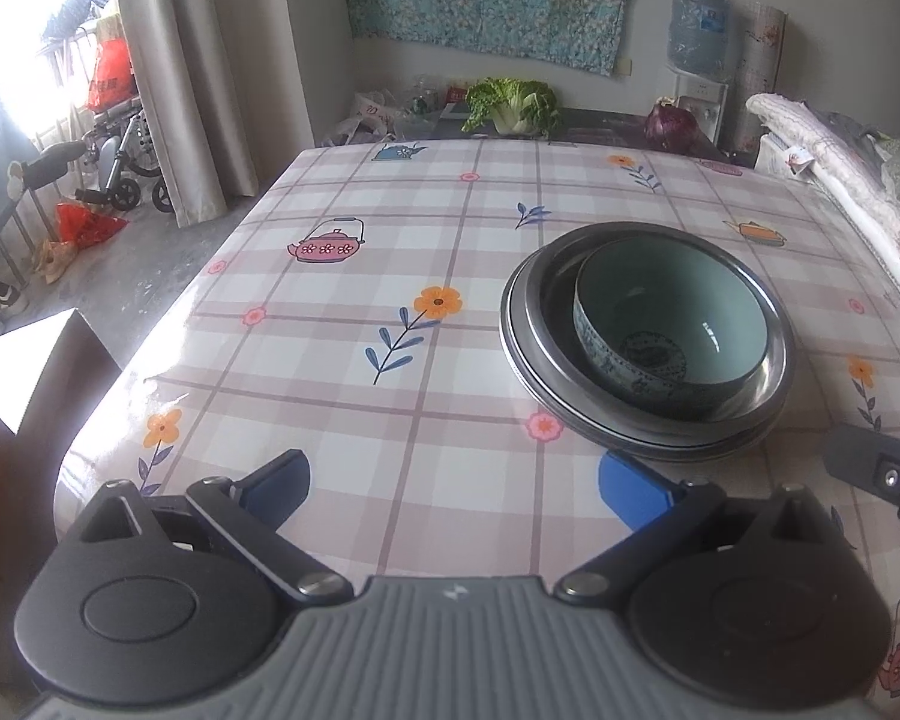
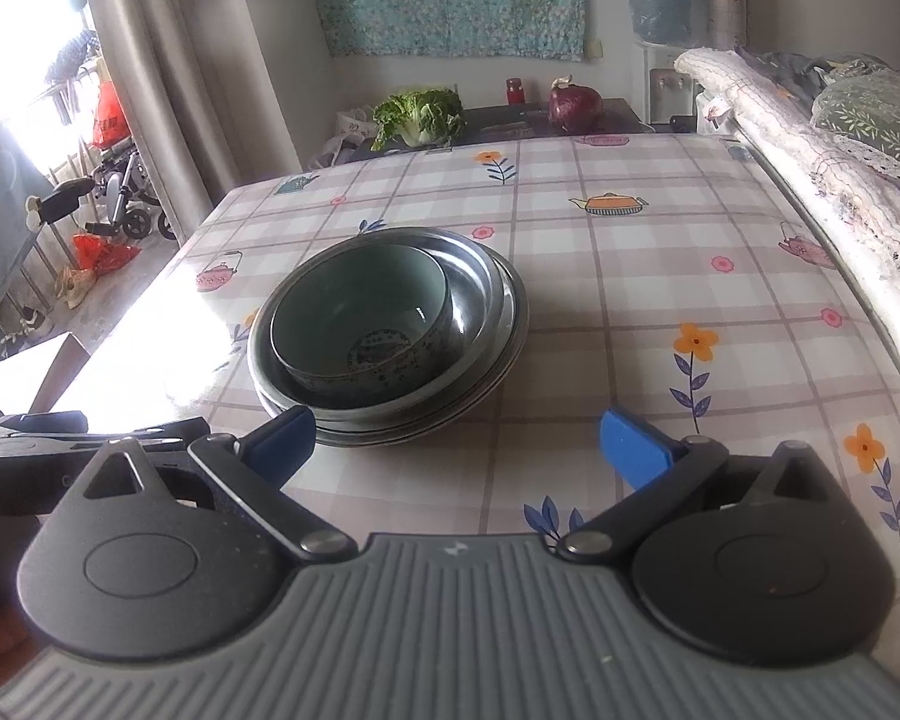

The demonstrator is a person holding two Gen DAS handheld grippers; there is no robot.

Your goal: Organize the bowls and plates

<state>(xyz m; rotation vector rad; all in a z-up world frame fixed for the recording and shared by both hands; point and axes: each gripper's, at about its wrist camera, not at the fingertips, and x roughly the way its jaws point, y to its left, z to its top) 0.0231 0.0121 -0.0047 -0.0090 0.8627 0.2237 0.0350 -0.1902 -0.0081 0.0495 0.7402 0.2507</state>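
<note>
A pale green ceramic bowl (image 1: 672,324) with a blue pattern sits inside a stack of metal plates (image 1: 525,324) on the checked tablecloth. The stack lies to the right of my left gripper (image 1: 456,486), which is open and empty above the table's near edge. In the right wrist view the bowl (image 2: 360,324) and the plates (image 2: 486,300) lie ahead and to the left of my right gripper (image 2: 456,438), which is open and empty. Part of the right gripper shows at the right edge of the left wrist view (image 1: 882,480).
The table (image 1: 390,228) has a pink plaid cloth with flowers and teapots. A cabbage (image 1: 513,105) and a purple onion (image 1: 672,126) sit on a dark cabinet beyond its far edge. Folded bedding (image 2: 810,138) lies along the right side. A dark chair (image 1: 24,396) stands at the left.
</note>
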